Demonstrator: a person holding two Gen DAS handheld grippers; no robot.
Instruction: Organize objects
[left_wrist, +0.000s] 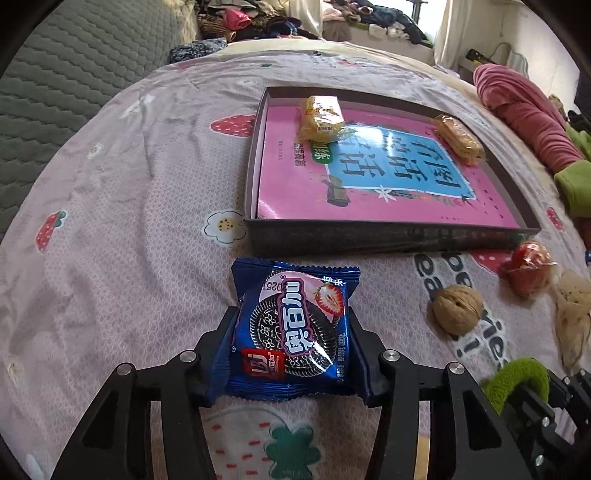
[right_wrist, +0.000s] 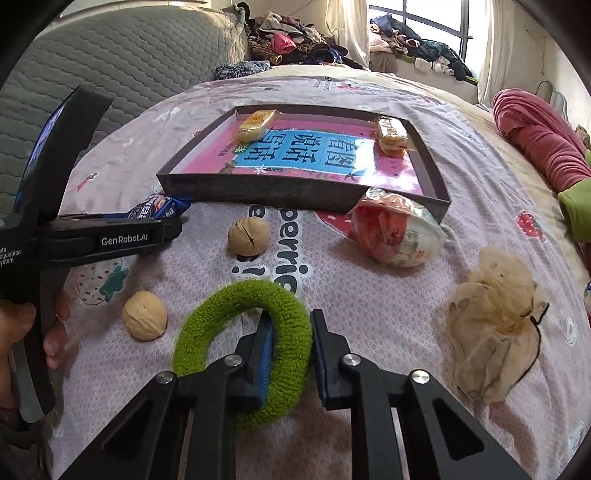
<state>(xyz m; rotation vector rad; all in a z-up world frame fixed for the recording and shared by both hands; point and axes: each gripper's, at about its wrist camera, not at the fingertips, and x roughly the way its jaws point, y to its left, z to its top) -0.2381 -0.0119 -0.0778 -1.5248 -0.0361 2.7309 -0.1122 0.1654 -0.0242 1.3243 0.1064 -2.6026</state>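
Cookie packet (left_wrist: 291, 328) sits clamped by your left gripper (left_wrist: 291, 325), aimed at the tray (left_wrist: 388, 236) at twelve o'clock; your right gripper (right_wrist: 291, 347) pinches the green scrunchie (right_wrist: 243, 347).

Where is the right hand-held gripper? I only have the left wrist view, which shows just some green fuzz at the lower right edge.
Observer: The right hand-held gripper straddles the band of a green scrunchie, with one finger inside the ring and one outside.
Operator: How many walnuts are loose? I see one.
Observer: Two. The far walnut is near the box, and a near walnut lies left of the scrunchie.
Operator: What is the beige thing cut off at my right edge?
Observer: It is a beige scrunchie, lying on the bedspread apart from the red packet.
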